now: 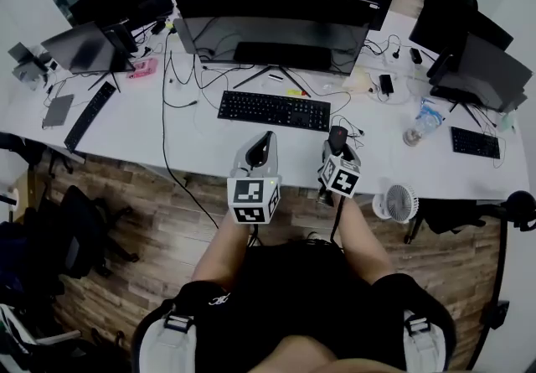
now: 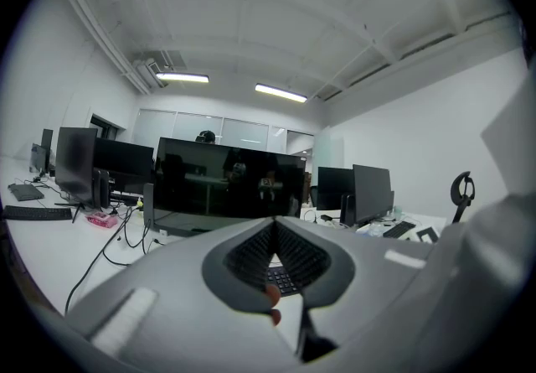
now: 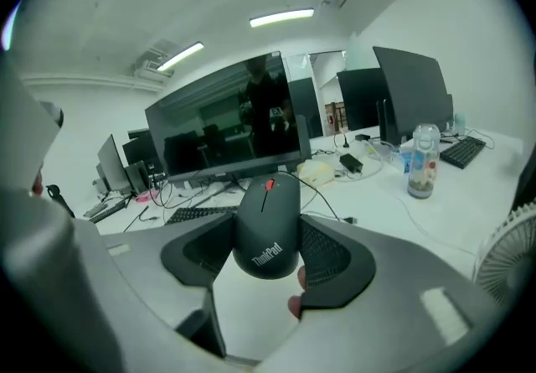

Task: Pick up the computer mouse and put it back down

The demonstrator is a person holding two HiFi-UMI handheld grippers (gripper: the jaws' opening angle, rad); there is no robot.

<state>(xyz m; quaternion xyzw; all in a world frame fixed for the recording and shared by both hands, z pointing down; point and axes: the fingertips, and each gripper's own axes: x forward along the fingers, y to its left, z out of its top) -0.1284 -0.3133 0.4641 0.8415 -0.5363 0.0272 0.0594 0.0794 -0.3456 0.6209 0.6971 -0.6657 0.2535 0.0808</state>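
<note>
**At the counter's (image 1: 193, 141) near edge: computer mouse (image 1: 337, 137) in the right tool (image 3: 270, 237)**

By the keyboard's (image 1: 274, 110) 4 o'clock corner, the right tool clamps the computer mouse by its sides. Whether it rests on the counter or hangs above it cannot be told. At 9 o'clock of it the left tool (image 2: 274, 233) hangs pinched together, empty. The pick-up seems in hand. Next, the mouse needs lowering flat onto bare counter before the jaws spread.
</note>
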